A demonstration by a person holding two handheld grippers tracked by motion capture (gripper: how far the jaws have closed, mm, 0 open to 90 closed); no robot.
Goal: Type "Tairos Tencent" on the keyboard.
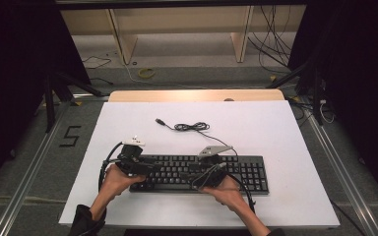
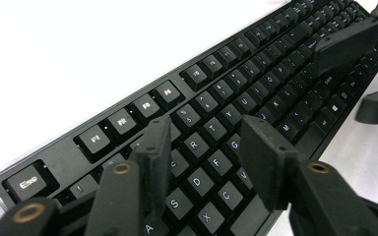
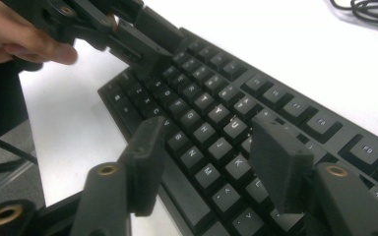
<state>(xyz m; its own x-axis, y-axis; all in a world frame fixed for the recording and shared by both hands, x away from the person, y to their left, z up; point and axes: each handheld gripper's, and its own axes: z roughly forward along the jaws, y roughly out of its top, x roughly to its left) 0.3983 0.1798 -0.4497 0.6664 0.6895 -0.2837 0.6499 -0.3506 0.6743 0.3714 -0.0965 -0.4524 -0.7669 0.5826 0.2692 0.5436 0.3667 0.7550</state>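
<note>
1. A black keyboard [image 1: 197,173] lies flat on a white table [image 1: 275,137], in the lower middle of the high view, long side running left to right.
2. Its cable [image 1: 192,127] trails off toward the upper middle of that view, loosely coiled, with the plug lying free on the table.
3. The left gripper [image 1: 145,166] hovers over the keyboard's left end. Its jaws are spread, with nothing pinched; in the left gripper view they stand above the letter keys [image 2: 197,162].
4. The right gripper [image 1: 209,173] hovers over the middle of the keyboard. Its jaws are also spread, with bare keys showing between them and nothing gripped.
5. The keyboard looks stiff, light and easy to slide across the smooth table. The key caps probably give under pressure and could pop off if pinched.
6. The safest hold is likely the solid frame at the front or back edge, one gripper toward each end, so it stays level.
7. The trailing cable may drag or snag if the keyboard is moved.
</note>
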